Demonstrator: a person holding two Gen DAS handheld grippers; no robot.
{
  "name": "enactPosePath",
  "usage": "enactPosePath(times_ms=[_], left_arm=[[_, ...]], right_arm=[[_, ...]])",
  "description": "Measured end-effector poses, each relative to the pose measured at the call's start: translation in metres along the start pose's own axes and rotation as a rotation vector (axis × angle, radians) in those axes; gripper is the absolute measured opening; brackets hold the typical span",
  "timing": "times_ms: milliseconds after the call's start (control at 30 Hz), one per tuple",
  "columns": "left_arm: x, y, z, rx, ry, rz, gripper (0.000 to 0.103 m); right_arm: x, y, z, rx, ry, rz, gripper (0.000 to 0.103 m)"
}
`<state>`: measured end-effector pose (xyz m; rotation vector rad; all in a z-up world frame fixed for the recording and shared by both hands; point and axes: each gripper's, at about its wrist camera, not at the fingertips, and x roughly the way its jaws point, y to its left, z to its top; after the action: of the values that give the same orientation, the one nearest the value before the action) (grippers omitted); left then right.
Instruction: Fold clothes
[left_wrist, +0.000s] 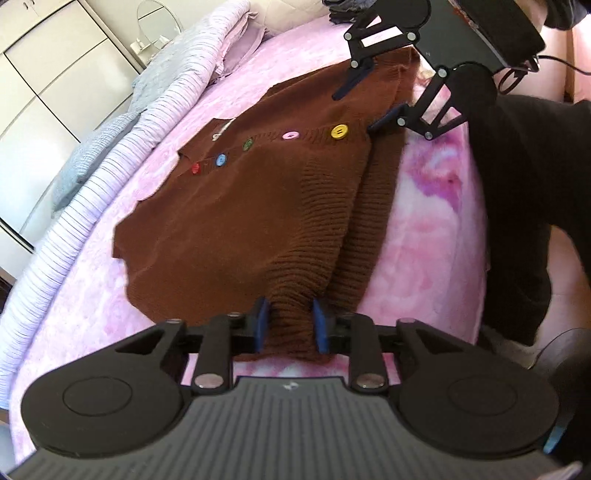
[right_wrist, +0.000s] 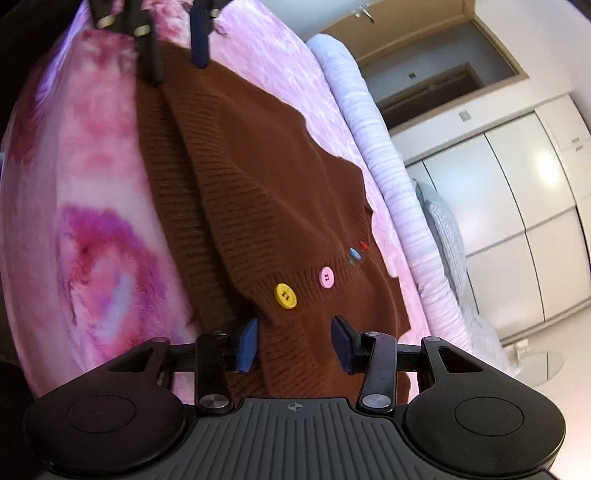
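Left wrist view is showing a brown cardigan (left_wrist: 236, 206) lying spread on a pink bedspread (left_wrist: 436, 221), its coloured buttons (left_wrist: 340, 131) running in a row across the front. The left gripper (left_wrist: 290, 325) is pinching a ribbed fold of the knit between its blue pads. Opposite, the right gripper (left_wrist: 373, 98) is reaching in over the far edge, spread apart. A striped duvet (left_wrist: 122, 147) is bunching along the bed's far side, with white wardrobes (left_wrist: 44, 74) behind; a dark sleeve (left_wrist: 524, 192) is blocking the right.

Right wrist view is showing the right gripper (right_wrist: 295, 343) parted around the hem near the yellow button (right_wrist: 285, 295), not pressing the cloth.
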<state>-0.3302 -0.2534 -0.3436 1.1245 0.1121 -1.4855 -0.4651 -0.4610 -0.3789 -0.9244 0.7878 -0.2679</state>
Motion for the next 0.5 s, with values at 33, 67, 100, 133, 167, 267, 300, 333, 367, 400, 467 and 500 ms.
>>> enactPosePath(times_ms=[33,67,100,133,167,267,300,333,367,400,467,500], left_arm=[[0.001,-0.002,0.001,0.015,0.004,0.006,0.016],[0.001,-0.002,0.001,0.022,0.002,0.006,0.012],[0.0,-0.001,0.002,0.03,0.001,0.006,0.011],[-0.001,-0.001,0.002,0.037,-0.001,0.006,0.009],[-0.001,-0.001,0.002,0.044,-0.003,0.006,0.006],[-0.009,-0.001,0.0,0.061,-0.022,-0.01,0.005],[-0.015,-0.002,-0.001,0.063,-0.034,-0.021,0.005],[-0.02,-0.004,-0.003,0.068,-0.041,-0.032,0.005],[-0.02,-0.007,-0.005,0.075,-0.036,-0.042,0.005],[-0.017,-0.01,-0.007,0.073,-0.028,-0.054,0.005],[-0.011,-0.016,-0.011,0.07,-0.011,-0.076,0.005],[-0.008,-0.017,-0.012,0.069,-0.002,-0.08,0.004]], right_arm=[[0.002,0.001,0.0,-0.004,-0.003,-0.004,0.044],[0.006,0.001,0.001,-0.005,-0.005,-0.009,0.044],[0.01,0.001,0.001,0.0,-0.006,-0.013,0.044],[0.013,0.0,0.002,0.013,-0.005,-0.012,0.041],[0.014,-0.003,0.003,0.029,-0.005,-0.01,0.015],[0.004,-0.009,-0.004,0.051,-0.007,-0.016,0.001],[-0.004,-0.013,-0.005,0.058,-0.011,-0.018,0.001],[-0.014,-0.015,-0.007,0.061,-0.014,-0.017,0.001],[-0.022,-0.015,-0.009,0.061,-0.011,-0.013,0.001],[-0.03,-0.015,-0.01,0.062,-0.007,-0.009,0.001],[-0.032,-0.009,-0.012,0.065,0.002,0.007,0.001],[-0.028,-0.005,-0.013,0.075,0.014,0.018,0.001]])
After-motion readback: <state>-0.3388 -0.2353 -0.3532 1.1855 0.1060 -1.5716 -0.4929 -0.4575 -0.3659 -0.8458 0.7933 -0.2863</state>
